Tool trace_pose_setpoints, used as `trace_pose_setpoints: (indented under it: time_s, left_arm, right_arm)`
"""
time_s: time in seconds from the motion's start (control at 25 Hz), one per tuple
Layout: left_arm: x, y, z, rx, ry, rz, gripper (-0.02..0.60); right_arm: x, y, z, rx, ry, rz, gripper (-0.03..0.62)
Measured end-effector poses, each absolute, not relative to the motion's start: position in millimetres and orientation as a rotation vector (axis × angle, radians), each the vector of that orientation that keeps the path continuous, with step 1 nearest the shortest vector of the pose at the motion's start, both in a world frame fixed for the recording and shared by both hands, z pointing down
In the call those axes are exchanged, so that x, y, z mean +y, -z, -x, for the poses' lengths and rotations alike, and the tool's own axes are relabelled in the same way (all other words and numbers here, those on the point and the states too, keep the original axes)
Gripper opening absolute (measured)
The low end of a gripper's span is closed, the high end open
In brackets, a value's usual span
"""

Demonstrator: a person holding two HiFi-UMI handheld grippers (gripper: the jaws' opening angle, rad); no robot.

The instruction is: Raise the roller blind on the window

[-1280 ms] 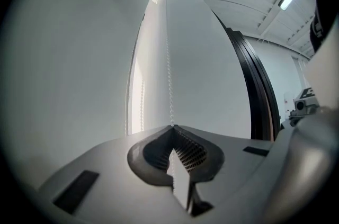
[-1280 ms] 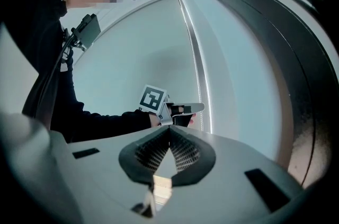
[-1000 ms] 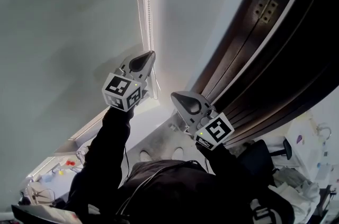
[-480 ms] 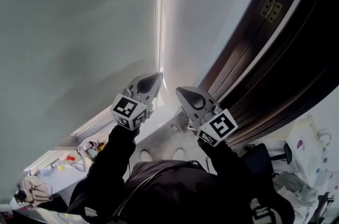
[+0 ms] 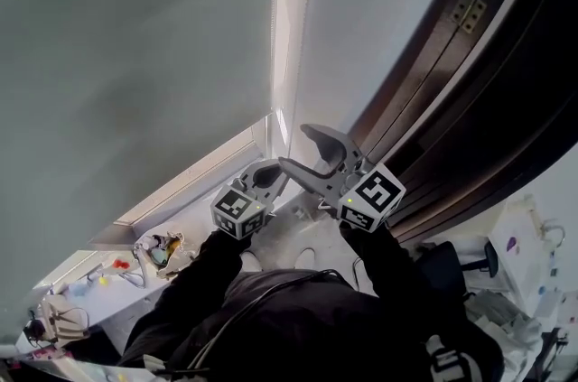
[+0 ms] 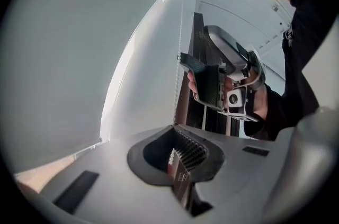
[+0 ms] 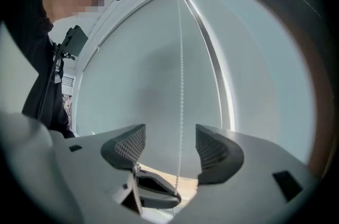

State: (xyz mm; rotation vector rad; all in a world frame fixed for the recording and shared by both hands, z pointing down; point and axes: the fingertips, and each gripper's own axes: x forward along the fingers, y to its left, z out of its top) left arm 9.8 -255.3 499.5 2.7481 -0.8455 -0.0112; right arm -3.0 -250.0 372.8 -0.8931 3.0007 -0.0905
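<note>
White bead chain (image 7: 180, 85) hangs beside the grey roller blind (image 5: 135, 55). Your left gripper (image 6: 179, 162) is clamped on it; the jaws of your right gripper (image 7: 170, 151) have just opened, chain between them untouched.

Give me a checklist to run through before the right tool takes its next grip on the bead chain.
1. The left tool is shut on the bead chain: ok.
2. The right tool has let go: ok. Its jaws have just been opening, and the chain runs between them untouched.
3. The chain above both tools hangs straight and untangled: ok.
4. The roller blind is fully raised: not ok. Only a low strip of window shows beneath its bottom edge.
5. The top of the chain loop runs freely: cannot tell, out of view.
</note>
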Motion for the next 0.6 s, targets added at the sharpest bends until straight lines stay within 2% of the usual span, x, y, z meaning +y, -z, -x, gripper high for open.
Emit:
trace_pose_setpoints:
  time_s: [0.36,0.6]
  left_arm:
    - [-244,-517,-8,-0.813,0.017,-2.734,0.006]
    - [-238,-528,-10,-0.783,-0.004,-2.737,0.006]
  right_arm:
    - [-246,-347,17,3.012,0.068,0.754,0.301]
    - [-258,-347,13,3.015,0.105,0.762,0.257]
